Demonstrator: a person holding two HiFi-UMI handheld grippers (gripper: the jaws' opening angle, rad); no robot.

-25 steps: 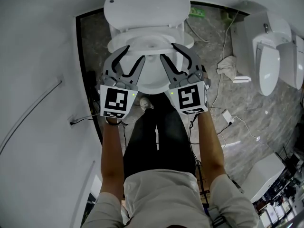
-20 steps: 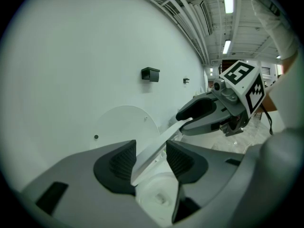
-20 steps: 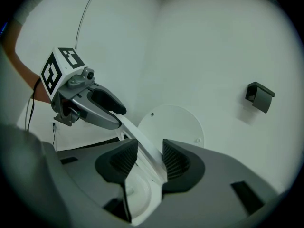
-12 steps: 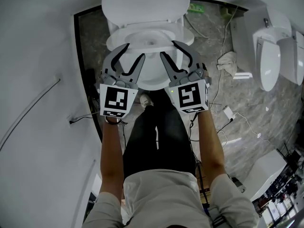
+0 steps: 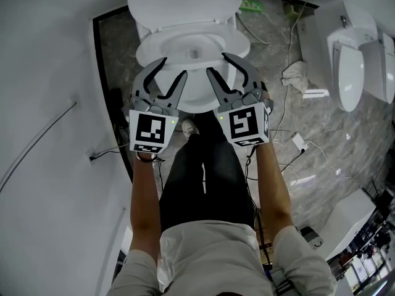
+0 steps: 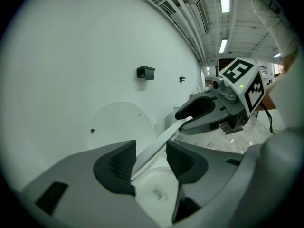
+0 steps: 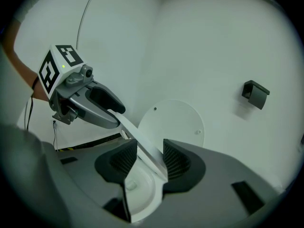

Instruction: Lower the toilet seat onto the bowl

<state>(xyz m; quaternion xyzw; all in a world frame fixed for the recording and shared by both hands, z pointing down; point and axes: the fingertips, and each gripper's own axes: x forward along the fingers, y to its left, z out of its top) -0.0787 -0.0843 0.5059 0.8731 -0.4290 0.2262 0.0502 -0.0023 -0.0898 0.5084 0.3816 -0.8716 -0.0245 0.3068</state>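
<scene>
Toilet seat (image 7: 138, 140) hangs tilted, partway between the raised lid (image 5: 185, 2) behind it and the bowl (image 5: 199, 98) below, its front edge clear of the rim. Both tongs straddle that front edge. The left tongs (image 5: 174, 67) take it near its left corner and the right tongs (image 5: 217, 63) near its right corner. In each gripper view the seat shows edge-on as a thin white slab running slantwise between the ribbed pads toward the other tool. Both pairs of tongs are spread wide, with a gap showing beside the slab, so neither pinches it. Whether it leans on one pad I cannot tell.

The lid leans back against a white wall (image 5: 49, 73). A person stands facing the bowl in dark trousers (image 5: 203, 177), bare forearms stretched forward. The floor (image 5: 271, 79) is grey stone with loose cables. A crumpled cloth (image 5: 296, 76) lies to the right, and a second toilet (image 5: 349, 63) stands well apart beyond it.
</scene>
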